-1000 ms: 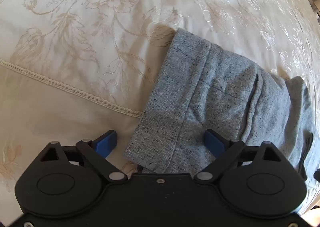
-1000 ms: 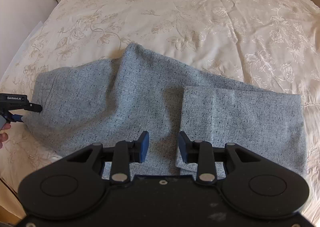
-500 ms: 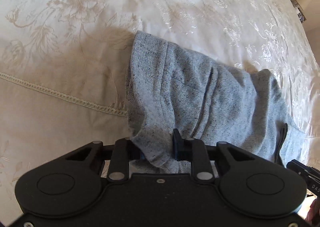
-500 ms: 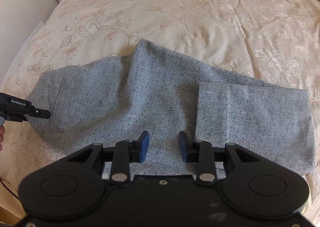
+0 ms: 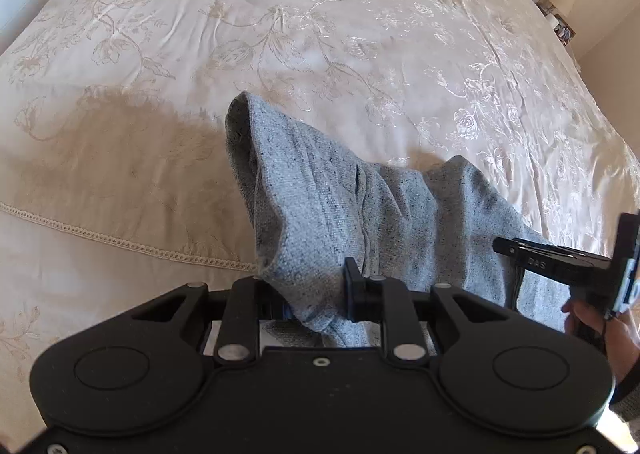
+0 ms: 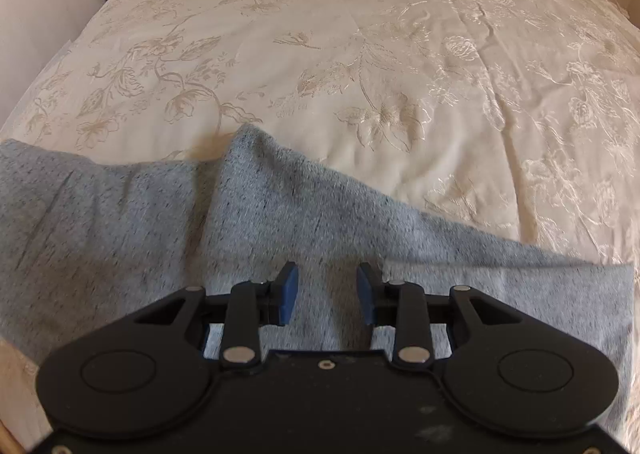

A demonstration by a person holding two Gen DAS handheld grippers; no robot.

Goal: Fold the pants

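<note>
One end of the grey pants (image 5: pixel 360 205) is clenched in the left tool (image 5: pixel 316 304); the long axis runs rightward, under the released right tool (image 6: pixel 327 294).

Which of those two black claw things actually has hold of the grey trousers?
The left gripper: its fingers are clamped on a bunched end of the grey pants, raised off the bedspread. The right gripper has open fingers with nothing pinched.
</note>
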